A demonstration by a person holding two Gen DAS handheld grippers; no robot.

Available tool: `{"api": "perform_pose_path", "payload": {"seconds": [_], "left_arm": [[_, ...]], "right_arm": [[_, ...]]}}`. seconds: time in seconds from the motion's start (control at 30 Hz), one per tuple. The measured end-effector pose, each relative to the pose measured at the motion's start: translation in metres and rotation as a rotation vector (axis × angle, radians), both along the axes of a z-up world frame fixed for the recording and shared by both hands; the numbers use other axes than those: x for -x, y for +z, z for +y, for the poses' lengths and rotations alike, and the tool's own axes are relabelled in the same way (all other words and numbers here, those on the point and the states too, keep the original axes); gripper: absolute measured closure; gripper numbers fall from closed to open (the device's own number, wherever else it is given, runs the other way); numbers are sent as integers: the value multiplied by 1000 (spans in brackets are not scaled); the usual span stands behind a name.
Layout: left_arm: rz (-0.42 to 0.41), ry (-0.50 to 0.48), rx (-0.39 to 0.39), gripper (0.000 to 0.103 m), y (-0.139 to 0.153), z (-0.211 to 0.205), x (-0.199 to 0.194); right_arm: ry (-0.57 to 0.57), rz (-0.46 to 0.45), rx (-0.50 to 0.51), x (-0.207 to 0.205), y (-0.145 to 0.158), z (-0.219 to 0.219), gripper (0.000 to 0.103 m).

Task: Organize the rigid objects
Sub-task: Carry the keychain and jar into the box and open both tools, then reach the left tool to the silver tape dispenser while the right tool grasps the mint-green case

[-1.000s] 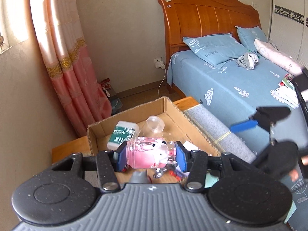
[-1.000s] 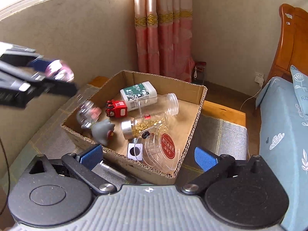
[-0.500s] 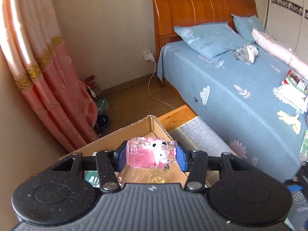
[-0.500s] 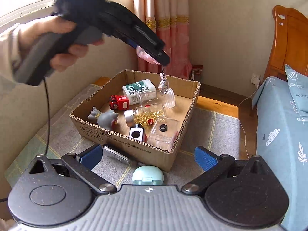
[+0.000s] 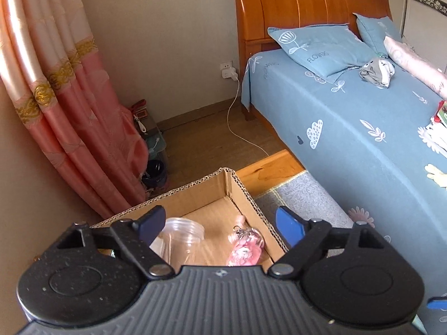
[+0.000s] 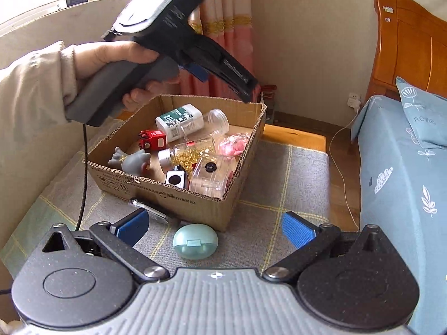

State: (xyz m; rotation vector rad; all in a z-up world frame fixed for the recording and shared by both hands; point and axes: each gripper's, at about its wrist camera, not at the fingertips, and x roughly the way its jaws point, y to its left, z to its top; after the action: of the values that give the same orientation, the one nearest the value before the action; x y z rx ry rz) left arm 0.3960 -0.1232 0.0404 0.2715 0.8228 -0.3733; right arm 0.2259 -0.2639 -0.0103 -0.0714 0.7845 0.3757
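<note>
The cardboard box (image 6: 195,203) sits on a grey mat and holds several small items. The pink clear keychain toy (image 5: 247,244) lies in the box's far right corner, also visible in the right wrist view (image 6: 233,145). My left gripper (image 5: 220,224) is open and empty above the box; in the right wrist view it (image 6: 245,92) hovers over the box's far edge. My right gripper (image 6: 215,227) is open and empty, low over the mat, with a teal oval case (image 6: 195,240) between its fingers' line and a silver pen (image 6: 152,212) by the left finger.
In the box lie a white bottle (image 6: 178,121), a clear jar (image 5: 183,237), a red toy (image 6: 153,142), a grey figure (image 6: 131,162), a bottle of gold beads (image 6: 187,155) and a clear case (image 6: 209,177). A bed (image 5: 363,128) stands to the right, a pink curtain (image 5: 64,111) behind.
My left gripper has opened and let go of the pink toy, which now lies in the box. My right gripper has come lower toward the teal case.
</note>
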Motion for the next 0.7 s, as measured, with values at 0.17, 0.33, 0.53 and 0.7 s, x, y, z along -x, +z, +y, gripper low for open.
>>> {"api": "perform_pose_path", "payload": {"seconds": [0.17, 0.33, 0.53, 0.7], "left_arm": [[-8, 2, -5, 13, 12, 15, 26], [-29, 4, -15, 10, 24, 32, 53], [-39, 36, -6, 9, 35, 51, 85], [-45, 53, 2, 9, 39, 62, 113]], "right_arm": [[1, 15, 0, 3, -5, 6, 0], [6, 20, -6, 12, -4, 13, 0], [13, 6, -13, 26, 3, 21, 0], [18, -5, -33, 41, 8, 25, 0]]}}
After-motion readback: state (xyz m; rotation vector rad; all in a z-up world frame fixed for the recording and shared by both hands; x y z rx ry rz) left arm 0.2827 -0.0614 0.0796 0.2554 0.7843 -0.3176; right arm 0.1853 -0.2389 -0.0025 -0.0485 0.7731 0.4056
